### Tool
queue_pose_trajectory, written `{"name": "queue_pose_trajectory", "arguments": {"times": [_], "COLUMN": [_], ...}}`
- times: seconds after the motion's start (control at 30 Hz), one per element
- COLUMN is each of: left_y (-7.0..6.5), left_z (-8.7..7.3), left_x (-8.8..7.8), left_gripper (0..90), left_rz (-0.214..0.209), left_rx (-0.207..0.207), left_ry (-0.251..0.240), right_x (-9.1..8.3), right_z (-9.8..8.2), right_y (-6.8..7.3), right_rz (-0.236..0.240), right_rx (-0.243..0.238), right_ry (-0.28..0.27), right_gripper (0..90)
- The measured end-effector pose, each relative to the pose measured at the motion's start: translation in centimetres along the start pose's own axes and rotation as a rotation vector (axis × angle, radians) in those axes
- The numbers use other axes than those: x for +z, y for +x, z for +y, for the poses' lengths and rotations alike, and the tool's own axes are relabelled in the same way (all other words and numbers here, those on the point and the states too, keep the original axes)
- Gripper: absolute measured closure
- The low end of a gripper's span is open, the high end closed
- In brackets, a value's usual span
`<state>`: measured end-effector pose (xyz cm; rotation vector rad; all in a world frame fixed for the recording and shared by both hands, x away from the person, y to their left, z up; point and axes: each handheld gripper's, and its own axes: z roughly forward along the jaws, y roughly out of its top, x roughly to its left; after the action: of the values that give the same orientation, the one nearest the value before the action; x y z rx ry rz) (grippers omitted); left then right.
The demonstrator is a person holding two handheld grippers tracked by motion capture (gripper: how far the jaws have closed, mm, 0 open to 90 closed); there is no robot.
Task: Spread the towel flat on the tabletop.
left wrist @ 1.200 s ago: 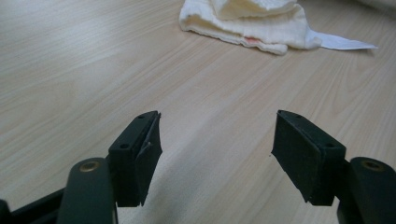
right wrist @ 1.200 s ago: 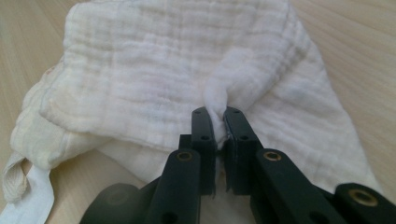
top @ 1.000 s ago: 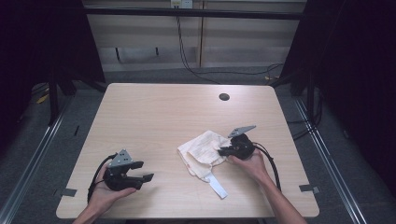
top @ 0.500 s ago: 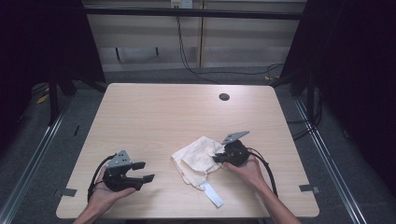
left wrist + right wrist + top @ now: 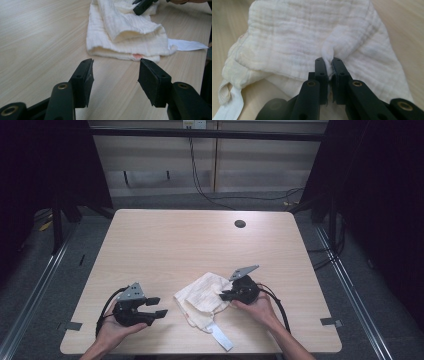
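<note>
A cream cloth point(image 5: 202, 296) lies rumpled on the near half of the wooden table point(image 5: 175, 245), a little right of centre, with a white label point(image 5: 220, 338) trailing from its near edge. The right gripper point(image 5: 223, 295) sits at the cloth's right side, its jaws pinched tight on a raised fold of the fabric (the right gripper view shows the fold squeezed between the pads). The left gripper point(image 5: 159, 306) rests near the table's near-left corner, well apart from the cloth; its jaws have just been closing, yet stand partly open with nothing between them.
</note>
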<state>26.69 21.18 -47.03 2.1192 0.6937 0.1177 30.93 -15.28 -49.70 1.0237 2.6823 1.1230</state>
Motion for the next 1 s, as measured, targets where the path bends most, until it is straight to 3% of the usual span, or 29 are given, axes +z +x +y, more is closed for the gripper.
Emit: {"name": "queue_pose_trajectory", "arguments": {"times": [0.2, 0.37, 0.47, 0.5, 0.57, 0.63, 0.67, 0.73, 0.77, 0.8, 0.83, 1.0], "left_y": [0.3, 0.0, -0.2, -0.1, -0.2, -0.4, -0.5, -0.9, -1.4, -1.4, -1.8, -2.7], "left_z": [0.1, 0.1, 0.2, 0.3, 0.4, 0.5, 0.6, 0.8, 1.2, 1.2, 1.9, 3.3], "left_x": [-0.2, -0.1, -0.2, -0.3, -0.4, -0.5, -0.4, -0.2, 0.1, 0.1, 0.7, 2.4], "left_gripper": [45.3, 49.5, 51.1, 51.2, 51.8, 53.0, 54.3, 56.8, 59.7, 61.9, 62.3, 65.1], "left_rz": [0.003, 0.014, 0.043, 0.048, 0.049, 0.052, 0.042, 0.026, -0.024, -0.024, -0.058, -0.099], "left_rx": [-0.008, 0.013, 0.014, 0.010, 0.009, 0.018, 0.012, 0.037, 0.065, 0.065, 0.088, 0.124], "left_ry": [-0.011, -0.009, -0.027, -0.040, -0.045, -0.050, -0.054, -0.042, -0.025, -0.025, -0.002, 0.053], "right_x": [0.8, 1.5, 1.7, 1.7, 1.7, 1.2, 0.1, -0.5, -1.7, -1.7, -2.6, -4.8], "right_z": [0.6, 1.0, 1.1, 1.2, 1.3, 1.7, 1.8, 1.9, 1.6, 1.6, 1.2, -0.4], "right_y": [1.6, 3.1, 3.6, 4.0, 4.1, 4.3, 3.9, 3.8, 3.4, 3.4, 3.2, 2.8], "right_rz": [0.017, 0.024, 0.036, 0.030, 0.030, -0.001, 0.007, -0.010, -0.030, -0.030, -0.039, -0.068], "right_rx": [-0.026, -0.032, -0.037, -0.047, -0.055, -0.090, -0.066, -0.057, -0.046, -0.046, -0.039, -0.019], "right_ry": [0.008, 0.019, 0.015, 0.030, 0.037, 0.045, -0.002, -0.008, -0.034, -0.034, -0.043, -0.066], "right_gripper": [84.4, 83.2, 80.2, 73.8, 70.9, 63.0, 58.2, 56.5, 54.2, 54.2, 53.5, 52.0]}}
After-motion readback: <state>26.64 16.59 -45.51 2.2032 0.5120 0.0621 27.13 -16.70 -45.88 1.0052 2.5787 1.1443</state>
